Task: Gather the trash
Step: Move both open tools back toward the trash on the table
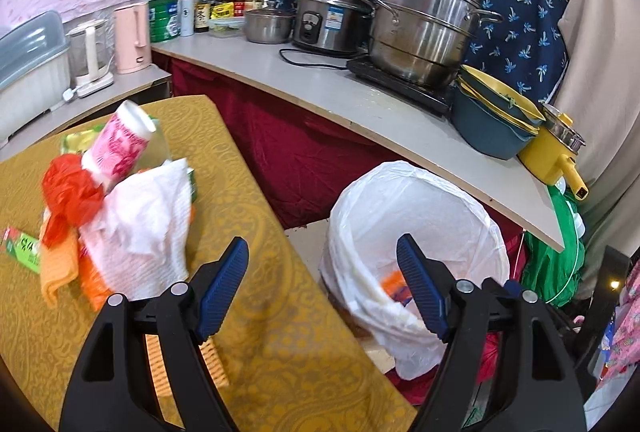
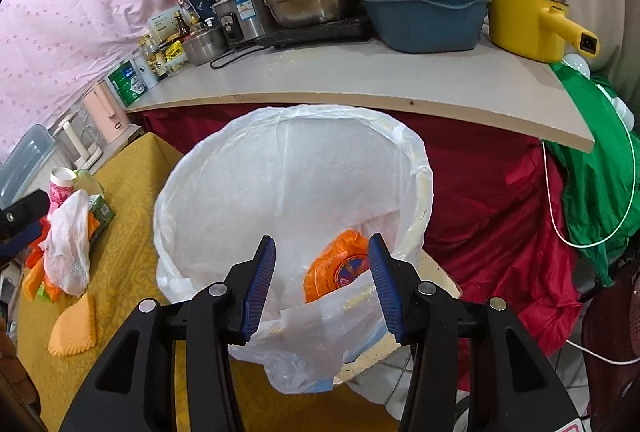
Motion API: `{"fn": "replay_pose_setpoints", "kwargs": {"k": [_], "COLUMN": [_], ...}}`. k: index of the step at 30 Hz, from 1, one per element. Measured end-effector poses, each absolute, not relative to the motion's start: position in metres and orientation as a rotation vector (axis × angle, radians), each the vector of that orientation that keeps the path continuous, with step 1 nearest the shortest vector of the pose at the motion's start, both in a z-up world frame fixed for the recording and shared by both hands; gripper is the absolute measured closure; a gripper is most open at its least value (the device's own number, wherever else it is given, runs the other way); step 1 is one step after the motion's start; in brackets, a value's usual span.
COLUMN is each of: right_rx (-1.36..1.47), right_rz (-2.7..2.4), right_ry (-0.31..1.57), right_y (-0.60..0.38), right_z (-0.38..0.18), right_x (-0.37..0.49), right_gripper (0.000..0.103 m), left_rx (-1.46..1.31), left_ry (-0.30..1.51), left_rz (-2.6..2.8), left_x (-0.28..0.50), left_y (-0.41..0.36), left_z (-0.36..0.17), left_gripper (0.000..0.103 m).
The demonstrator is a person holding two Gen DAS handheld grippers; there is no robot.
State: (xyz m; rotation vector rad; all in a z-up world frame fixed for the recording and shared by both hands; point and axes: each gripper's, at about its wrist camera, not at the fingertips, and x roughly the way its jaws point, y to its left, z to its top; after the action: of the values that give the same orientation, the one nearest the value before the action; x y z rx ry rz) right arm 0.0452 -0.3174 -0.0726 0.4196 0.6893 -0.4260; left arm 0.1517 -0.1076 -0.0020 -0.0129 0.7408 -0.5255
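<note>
Ahead-left of the left claw [image 1: 322,292], both claws released and empty, lies the trash pile [image 1: 132,216]; right claw [image 2: 322,286] hangs over the bin [image 2: 416,192].

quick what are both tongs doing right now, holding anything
Left tongs: open, holding nothing, between the table and the trash bin.
Right tongs: open, holding nothing, above the trash bin.

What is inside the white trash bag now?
Inside the white trash bag lies an orange wrapper with a round printed logo. A fold of the bag covers its lower part, so anything beneath it cannot be seen.
</note>
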Motion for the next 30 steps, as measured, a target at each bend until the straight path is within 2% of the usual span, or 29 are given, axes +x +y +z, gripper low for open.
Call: {"fn": "replay_pose_setpoints", "kwargs": {"k": [5, 7, 12, 27, 30], "right_rx": [0.397, 0.384, 0.357, 0.262, 0.251], "right_rz": [-0.394, -0.377, -0.316, -0.094, -0.045], "right_ry": [0.653, 0.641, 0.623, 0.651, 0.657], "right_y": [-0.299, -0.288, -0.254, -0.137, -0.115], "right_z": [-0.051, -0.043, -0.027, -0.011, -0.01], "right_x": [0.045, 0.047, 0.056, 0.107, 0.12], "right_gripper": [0.053, 0.05, 0.049, 0.048, 0.044], "left_rx": [-0.02, -0.02, -0.059, -0.191, -0.213], "left_ry": [0.738, 0.731, 0.723, 0.78, 0.795], "left_rz": [-0.496, -0.475, -0.424, -0.205, -0.184], "left_x": [0.144, 0.142, 0.141, 0.16, 0.165], "left_y": [-0.088, -0.079, -0.044, 0.086, 0.108], "left_z": [0.001, 0.004, 0.011, -0.007, -0.014], "left_gripper": [0.029, 0.022, 0.016, 0.015, 0.015]}}
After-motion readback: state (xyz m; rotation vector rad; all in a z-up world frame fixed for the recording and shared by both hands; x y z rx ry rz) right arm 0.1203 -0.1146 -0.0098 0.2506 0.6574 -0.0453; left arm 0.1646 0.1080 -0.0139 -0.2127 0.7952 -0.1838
